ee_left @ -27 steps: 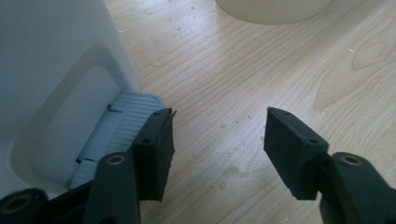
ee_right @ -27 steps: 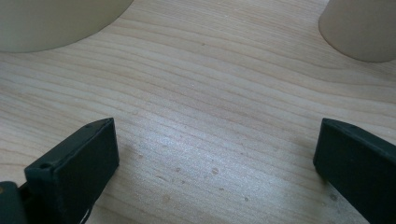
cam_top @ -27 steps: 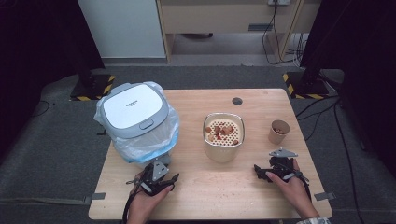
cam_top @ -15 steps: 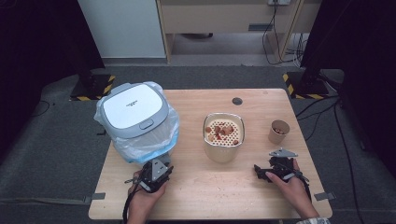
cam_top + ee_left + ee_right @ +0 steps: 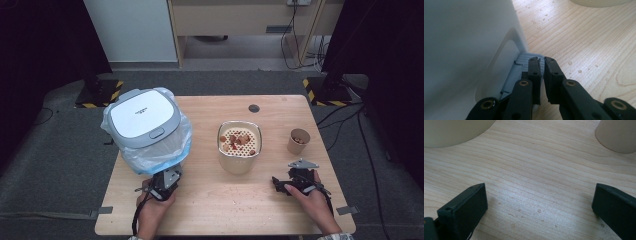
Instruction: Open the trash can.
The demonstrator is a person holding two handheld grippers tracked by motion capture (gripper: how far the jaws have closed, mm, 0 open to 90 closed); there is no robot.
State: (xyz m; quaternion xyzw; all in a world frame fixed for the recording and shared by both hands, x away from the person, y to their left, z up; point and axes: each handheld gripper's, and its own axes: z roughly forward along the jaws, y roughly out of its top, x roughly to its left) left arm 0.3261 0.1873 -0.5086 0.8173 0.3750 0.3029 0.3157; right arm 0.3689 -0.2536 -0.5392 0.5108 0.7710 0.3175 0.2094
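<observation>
**A:** What does the high view show?

**B:** A wooden table (image 5: 210, 210). At its left stands a white lidded bin (image 5: 145, 125) lined with a pale blue plastic bag (image 5: 172, 150); the lid is down. In the middle is a cream container (image 5: 239, 147) with a perforated insert holding small reddish pieces. To its right is a small paper cup (image 5: 298, 141). The left gripper (image 5: 167, 177) sits at the foot of the bin's near side. The right gripper (image 5: 280, 184) rests on the table near the right front, well apart from the cup and the container.

**A:** And the left gripper view?

**B:** The two black jaws are almost together, with only a narrow slit between them. Their tips rest at a grey pedal (image 5: 522, 67) set in a recess at the bin's base (image 5: 469, 50). I cannot tell whether they pinch the pedal's edge or merely press against it.

**A:** The right gripper view?

**B:** Its jaws stand wide apart over bare wood with nothing between them. The container's curved wall (image 5: 454, 132) is at the upper left, the cup's side (image 5: 619, 135) at the upper right.

**A:** How far along is the work?

**B:** Early, I judge. The left gripper has reached the pedal, but the lid remains closed. Opening the bin and anything to do with the container's contents look still to come.
</observation>
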